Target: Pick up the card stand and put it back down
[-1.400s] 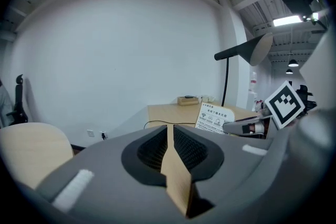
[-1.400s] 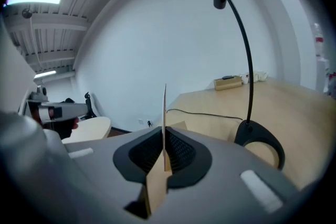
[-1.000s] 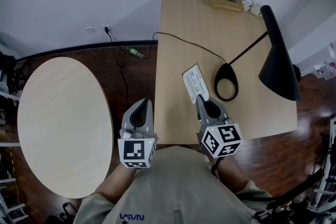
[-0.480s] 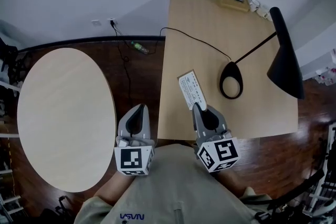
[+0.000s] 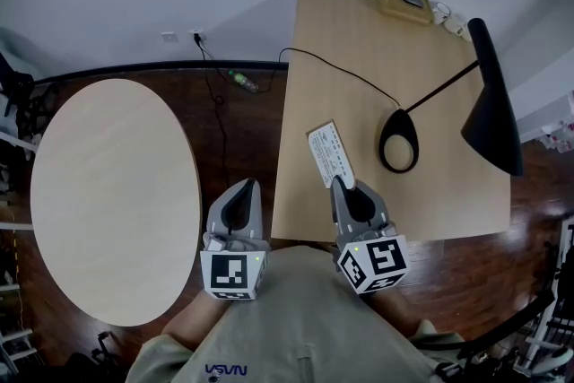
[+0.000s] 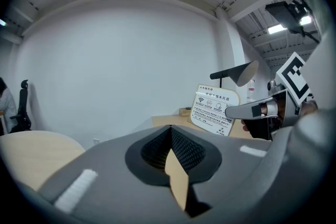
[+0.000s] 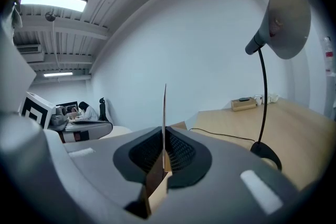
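Right fingers (image 7: 181, 153) tight on thin rectangular card stand (image 5: 330, 154); left fingers (image 6: 185, 148) together, empty.

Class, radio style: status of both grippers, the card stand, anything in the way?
Left gripper shut, empty, beside the desk. Right gripper shut on card stand, at desk's near edge. Lamp base right of it, not touching.
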